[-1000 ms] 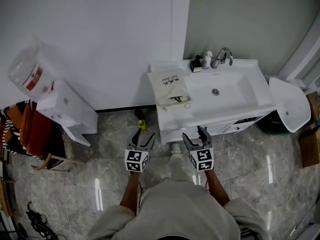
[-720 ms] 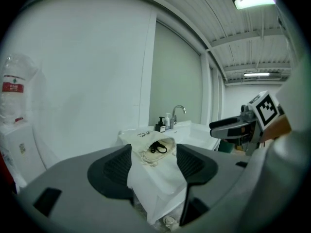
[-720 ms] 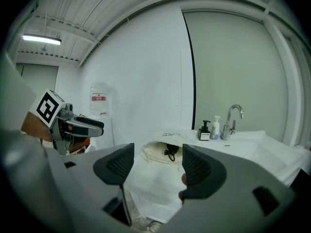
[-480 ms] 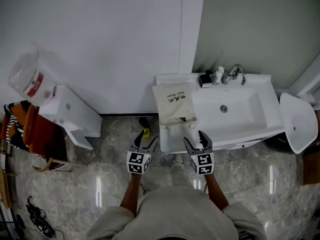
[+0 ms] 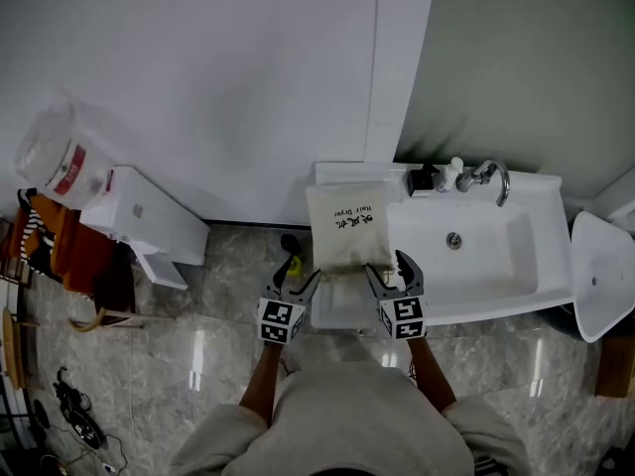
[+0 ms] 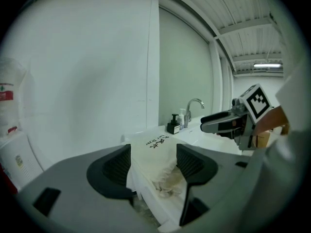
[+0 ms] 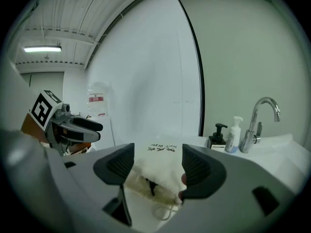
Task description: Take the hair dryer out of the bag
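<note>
Cream bag (image 5: 347,228) on counter (image 5: 337,307), just ahead of left tongs (image 5: 296,279), right tongs (image 5: 388,267), both wide

Vanity (image 5: 496,303); cloth bag (image 5: 347,228) on left end; dispenser (image 5: 424,179) behind

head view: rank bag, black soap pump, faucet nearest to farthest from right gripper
1. Bag, just ahead of the right gripper, left of the basin.
2. Black soap pump, at the back edge.
3. Faucet, farther right, behind the basin.
</note>
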`<state>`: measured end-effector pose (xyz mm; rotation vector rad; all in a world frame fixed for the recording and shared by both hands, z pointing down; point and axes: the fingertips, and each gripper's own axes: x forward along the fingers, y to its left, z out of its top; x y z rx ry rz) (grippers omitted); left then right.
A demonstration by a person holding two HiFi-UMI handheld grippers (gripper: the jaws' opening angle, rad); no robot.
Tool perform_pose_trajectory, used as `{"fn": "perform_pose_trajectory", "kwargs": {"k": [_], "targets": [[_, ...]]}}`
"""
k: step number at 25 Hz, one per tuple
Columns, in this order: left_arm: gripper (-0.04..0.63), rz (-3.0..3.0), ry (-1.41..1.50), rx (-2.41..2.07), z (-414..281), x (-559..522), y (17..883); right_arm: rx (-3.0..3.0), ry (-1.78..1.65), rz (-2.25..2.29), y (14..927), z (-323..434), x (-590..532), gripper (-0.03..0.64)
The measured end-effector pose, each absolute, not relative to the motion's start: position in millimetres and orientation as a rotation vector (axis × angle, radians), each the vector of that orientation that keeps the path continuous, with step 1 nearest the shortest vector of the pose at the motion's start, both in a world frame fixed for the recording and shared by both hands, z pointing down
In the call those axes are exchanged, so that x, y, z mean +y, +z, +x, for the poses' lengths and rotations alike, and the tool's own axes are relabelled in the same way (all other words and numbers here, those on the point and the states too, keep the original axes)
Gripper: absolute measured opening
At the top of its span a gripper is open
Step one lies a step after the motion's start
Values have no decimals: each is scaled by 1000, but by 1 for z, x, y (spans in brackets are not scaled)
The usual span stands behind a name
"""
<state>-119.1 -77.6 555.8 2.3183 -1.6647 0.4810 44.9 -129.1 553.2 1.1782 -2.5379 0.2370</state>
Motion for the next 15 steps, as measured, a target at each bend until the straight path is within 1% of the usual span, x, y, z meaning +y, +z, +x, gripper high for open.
{"fn": "perform_pose_trajectory", "kwargs": {"k": [7,15], "targets": [[276,2307,528,-1652,-106,-118,567,-2556,271,1128,564,44,-177,293],[276,2328,588,-1583,-91,-136,577,-2545,347,1092,588,41,-189,291]]}}
